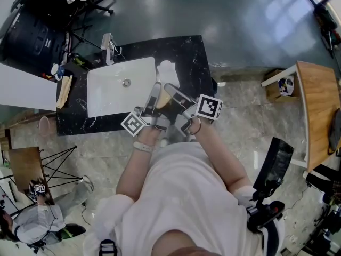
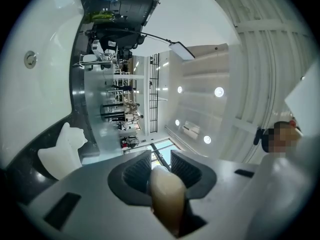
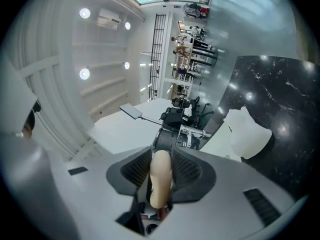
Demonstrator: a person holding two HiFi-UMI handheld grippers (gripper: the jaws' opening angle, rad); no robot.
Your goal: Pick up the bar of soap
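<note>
- Forearms of the person reach forward from the white shirt (image 1: 181,196) and meet over the front edge of the counter.
- The left gripper (image 2: 161,168) has its two ribbed pads closed in on the bar of soap (image 2: 167,199); the cream bar stands on its edge between them and both pads touch it.
- The right gripper (image 3: 161,165) also has the same bar between its pads. The pads press on its two sides, and the rounded end of the bar sticks out past the fingertips.
- In the head view the soap shows as a tan piece between the two gripper tips. It is lifted off the counter, just to the right of the sink.
- Just behind the grippers a white object (image 1: 167,71) stands on the black marble counter (image 1: 194,52), beside the right side of the basin.
- The white sink (image 1: 106,97) lies to the left, with a round drain (image 1: 126,82) in its bottom.
- A metal faucet (image 1: 108,48) stands at the far edge of the sink.
- Farther to the right, well apart from the counter, there is a wooden table (image 1: 319,105).
</note>
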